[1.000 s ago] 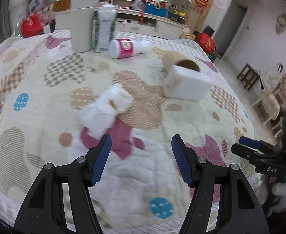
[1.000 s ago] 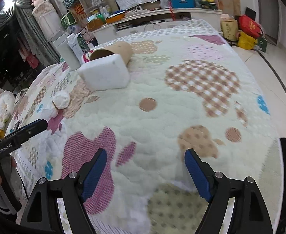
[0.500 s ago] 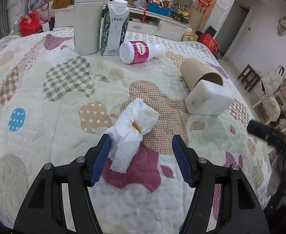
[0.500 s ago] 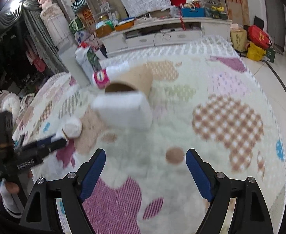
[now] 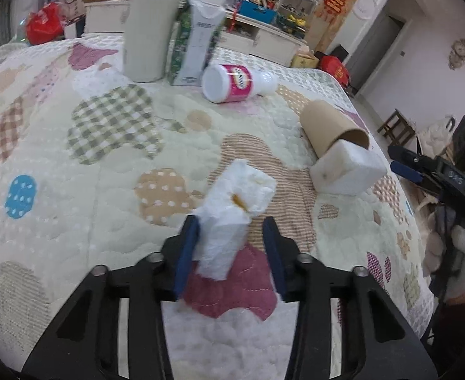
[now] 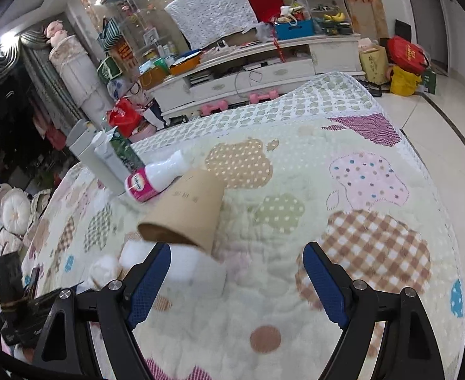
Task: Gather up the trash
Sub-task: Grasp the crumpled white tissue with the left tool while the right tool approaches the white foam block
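Note:
A crumpled white tissue [image 5: 232, 209] lies on the patchwork quilt [image 5: 112, 164], standing between the jaws of my left gripper [image 5: 230, 224]. The jaws are closing: the left pad touches the tissue, the right pad is still a little apart from it. My right gripper [image 6: 236, 250] hangs open over the quilt with nothing between its fingers. Its left finger sits just in front of a white foam block [image 6: 194, 269] and a brown cardboard tube [image 6: 188, 212]. The right gripper [image 5: 406, 167] also shows at the right edge of the left wrist view, in a gloved hand.
Further back on the quilt lie a pink-labelled white bottle [image 5: 232, 82], an upright carton [image 5: 197, 38] and a tall grey cylinder [image 5: 150, 28]. Beyond the bed's far edge is a cluttered white cabinet [image 6: 264, 66]. Tiled floor runs along the right side.
My left gripper moved forward until the tissue stood between its jaws, and the jaws narrowed around it. My right gripper travelled toward the cardboard tube and foam block, staying open.

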Available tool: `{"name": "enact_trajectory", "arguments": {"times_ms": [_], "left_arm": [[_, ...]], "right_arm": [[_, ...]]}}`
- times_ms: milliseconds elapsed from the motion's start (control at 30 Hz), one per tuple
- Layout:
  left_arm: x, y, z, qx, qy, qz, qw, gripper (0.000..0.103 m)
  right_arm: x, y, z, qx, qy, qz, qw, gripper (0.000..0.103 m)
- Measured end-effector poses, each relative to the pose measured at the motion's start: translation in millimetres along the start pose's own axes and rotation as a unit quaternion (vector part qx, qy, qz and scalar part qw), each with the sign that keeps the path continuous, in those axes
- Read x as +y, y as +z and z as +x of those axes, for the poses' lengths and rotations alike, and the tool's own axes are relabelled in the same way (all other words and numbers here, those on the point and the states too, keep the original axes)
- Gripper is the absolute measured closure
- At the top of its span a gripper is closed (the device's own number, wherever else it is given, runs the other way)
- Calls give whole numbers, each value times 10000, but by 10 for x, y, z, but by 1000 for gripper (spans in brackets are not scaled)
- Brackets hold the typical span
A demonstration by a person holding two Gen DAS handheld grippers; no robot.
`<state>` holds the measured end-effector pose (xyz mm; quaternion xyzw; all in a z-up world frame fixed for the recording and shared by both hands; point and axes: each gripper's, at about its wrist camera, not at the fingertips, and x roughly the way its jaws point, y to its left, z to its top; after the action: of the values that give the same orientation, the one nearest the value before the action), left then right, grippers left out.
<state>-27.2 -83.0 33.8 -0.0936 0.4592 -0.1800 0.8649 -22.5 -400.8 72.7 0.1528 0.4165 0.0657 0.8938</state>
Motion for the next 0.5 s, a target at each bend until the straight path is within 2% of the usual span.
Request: {"name": "enact_trajectory", "arguments": {"times_ms": [100,233,333,500], "left_arm": [[104,2,-103,-81,112,-132,9998,67],[140,-9,-226,-155,194,-166,9996,67],[128,-19,-323,-237,109,-215,9994,66],[81,-41,-454,-375,4,-220,9991,66]], "right_arm": [[-3,33,140,126,-30,0,9999,19],[83,-49,164,291,172,-172,9993,19],[186,-189,85,473,321,-399,9976,19],[306,-470,6,757,196,-837,9934,19]]}}
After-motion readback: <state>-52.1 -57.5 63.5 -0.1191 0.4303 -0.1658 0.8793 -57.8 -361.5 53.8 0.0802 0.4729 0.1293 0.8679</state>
